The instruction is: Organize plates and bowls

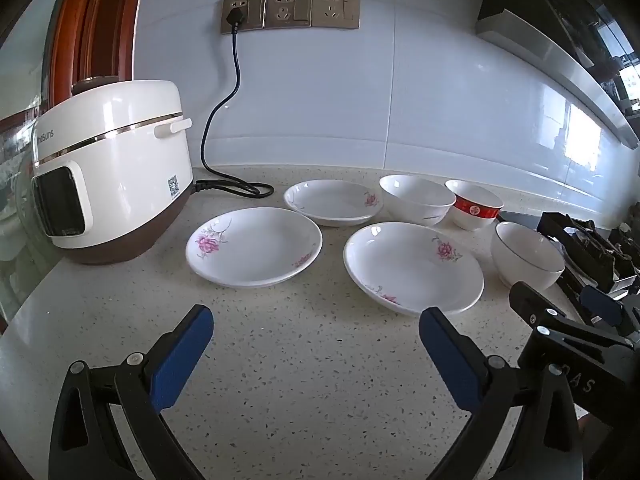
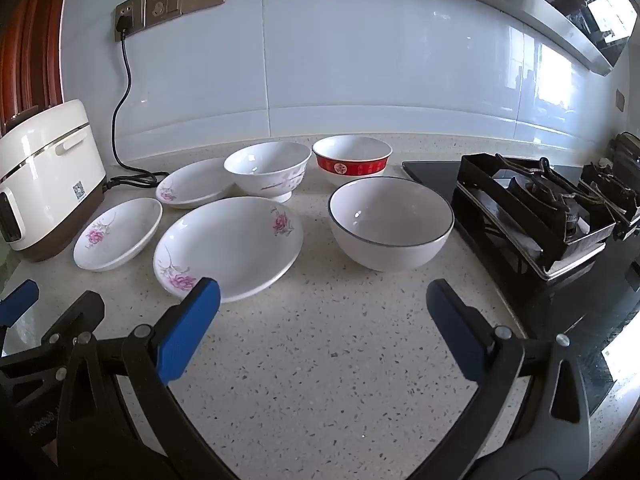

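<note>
Three white plates with pink flowers lie apart on the speckled counter: a left plate (image 1: 254, 252) (image 2: 118, 234), a rear plate (image 1: 333, 201) (image 2: 196, 184) and a right plate (image 1: 412, 266) (image 2: 230, 246). Behind them stand a white flowered bowl (image 1: 416, 198) (image 2: 268, 170) and a red-banded bowl (image 1: 474, 204) (image 2: 352, 160). A dark-rimmed white bowl (image 1: 526, 254) (image 2: 390, 224) sits nearest the stove. My left gripper (image 1: 316, 320) hovers open in front of the plates, holding nothing. My right gripper (image 2: 322, 300) is open too, empty, short of the right plate and the dark-rimmed bowl.
A cream and brown rice cooker (image 1: 108, 168) (image 2: 44, 176) stands at the left, its black cord (image 1: 224, 120) running to wall sockets (image 1: 290, 10). A gas stove (image 2: 536, 208) with black grates fills the right side. A tiled wall backs the counter.
</note>
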